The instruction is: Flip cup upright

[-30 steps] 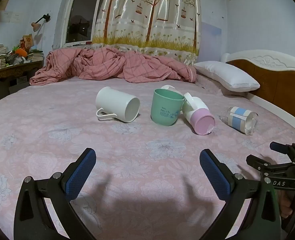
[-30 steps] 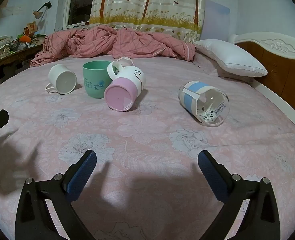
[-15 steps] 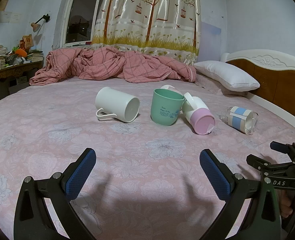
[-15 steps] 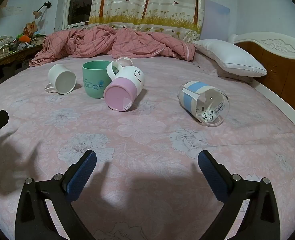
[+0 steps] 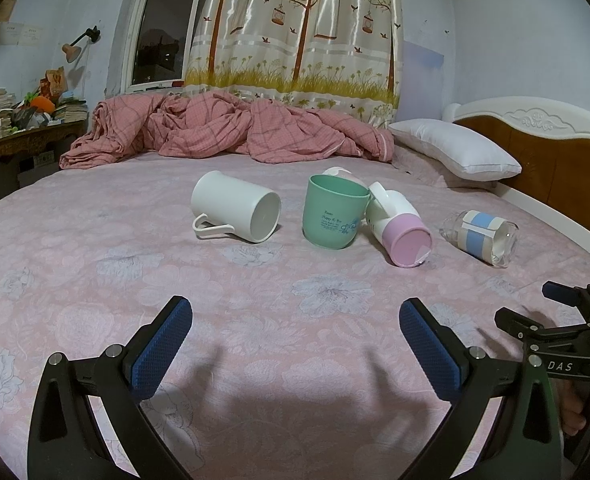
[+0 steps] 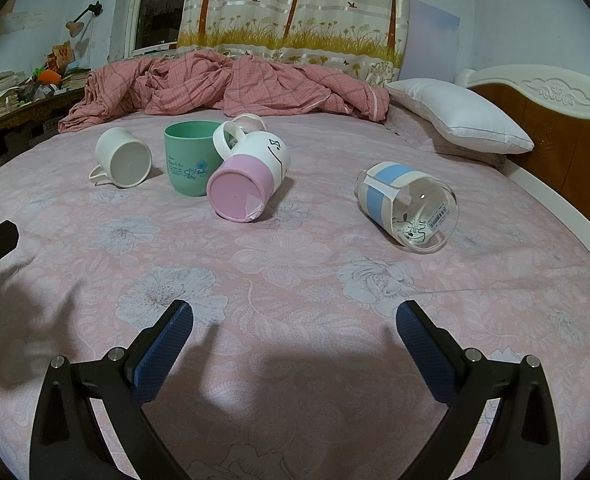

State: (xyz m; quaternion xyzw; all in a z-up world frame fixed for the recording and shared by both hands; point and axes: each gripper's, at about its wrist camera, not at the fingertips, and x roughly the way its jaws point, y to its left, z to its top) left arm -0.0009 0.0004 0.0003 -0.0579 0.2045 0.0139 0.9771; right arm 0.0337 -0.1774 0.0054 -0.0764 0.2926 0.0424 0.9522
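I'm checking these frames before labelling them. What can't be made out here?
- Small pale cup: mostly hidden behind the green cup in the left wrist view, behind the pink-bottomed mug in the right wrist view; its pose is unclear.
- Green cup's print: too small to read.
- Glass cup: barcode label unreadable.
- Right hand-held gripper: cut off by the left view's edge.

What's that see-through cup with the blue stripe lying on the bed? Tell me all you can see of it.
The clear cup looks like glass or clear plastic. It lies on its side on the pink flowered bedspread, its base towards the right camera and its mouth pointing away. A cream sleeve with a light blue band wraps its middle. A barcode sticker and a small cartoon figure show at the base. It sits apart from the other cups; only the bedspread touches it, no claw.
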